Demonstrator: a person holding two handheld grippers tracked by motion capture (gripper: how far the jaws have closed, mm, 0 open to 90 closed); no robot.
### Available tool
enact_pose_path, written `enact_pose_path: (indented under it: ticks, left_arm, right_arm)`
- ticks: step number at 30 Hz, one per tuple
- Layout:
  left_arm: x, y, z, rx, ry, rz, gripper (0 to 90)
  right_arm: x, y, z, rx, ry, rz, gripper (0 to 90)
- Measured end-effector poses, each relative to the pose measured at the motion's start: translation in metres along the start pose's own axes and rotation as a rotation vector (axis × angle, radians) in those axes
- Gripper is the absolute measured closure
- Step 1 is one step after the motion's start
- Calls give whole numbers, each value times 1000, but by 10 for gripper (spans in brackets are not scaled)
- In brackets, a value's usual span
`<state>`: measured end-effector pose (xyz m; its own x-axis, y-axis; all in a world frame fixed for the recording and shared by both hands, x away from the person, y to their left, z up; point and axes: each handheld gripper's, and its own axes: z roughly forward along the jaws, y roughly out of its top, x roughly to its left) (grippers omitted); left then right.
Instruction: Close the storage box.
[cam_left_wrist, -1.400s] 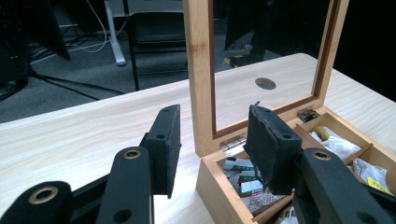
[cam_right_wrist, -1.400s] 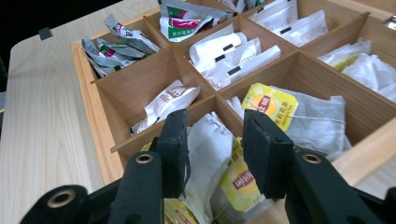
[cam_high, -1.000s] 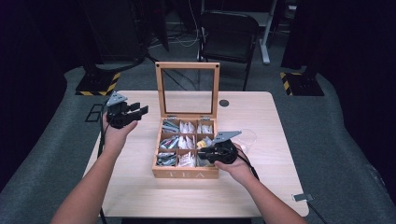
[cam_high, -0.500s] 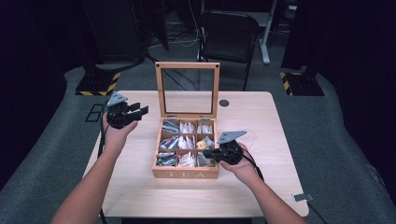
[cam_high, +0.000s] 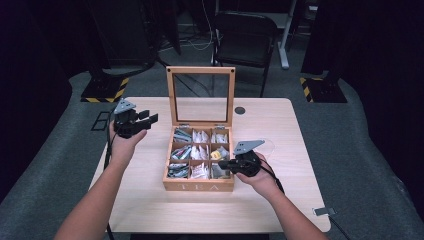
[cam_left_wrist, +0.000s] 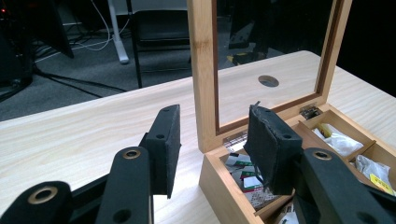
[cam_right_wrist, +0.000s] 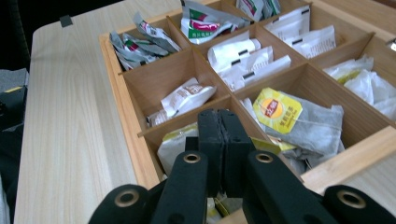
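Nine compartments lie open; my right fingers (cam_right_wrist: 219, 135) pressed together over the tea box's (cam_high: 199, 186) 5 o'clock corner, left fingers (cam_left_wrist: 212, 149) apart; picking hardly begun

A lab or studio; dark curtains (cam_high: 45, 55), floor cables (cam_high: 200, 42), hazard-striped stand bases (cam_high: 105, 92).

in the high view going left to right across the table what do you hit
left gripper → open wooden tea box → right gripper at the box's right edge → bare table
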<state>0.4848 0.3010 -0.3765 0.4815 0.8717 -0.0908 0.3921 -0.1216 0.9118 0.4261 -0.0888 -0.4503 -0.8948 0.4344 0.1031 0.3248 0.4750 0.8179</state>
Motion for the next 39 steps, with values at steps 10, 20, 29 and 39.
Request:
enact_pose_path:
  ticks: [10, 20, 29, 39]
  left_arm:
    - [0, 0, 1, -1, -3, -4, 545]
    - [-1, -1, 2, 5, -4, -4, 545]
    - [1, 0, 0, 0, 4, -5, 545]
    - [3, 0, -1, -5, 11, -13, 546]
  right_arm:
    - [1, 8, -5, -37, 6, 44, 891]
    - [-2, 14, -10, -55, 20, 58, 891]
    - [-2, 23, -16, -59, 17, 52, 892]
    - [-5, 41, -25, -78, 11, 38, 891]
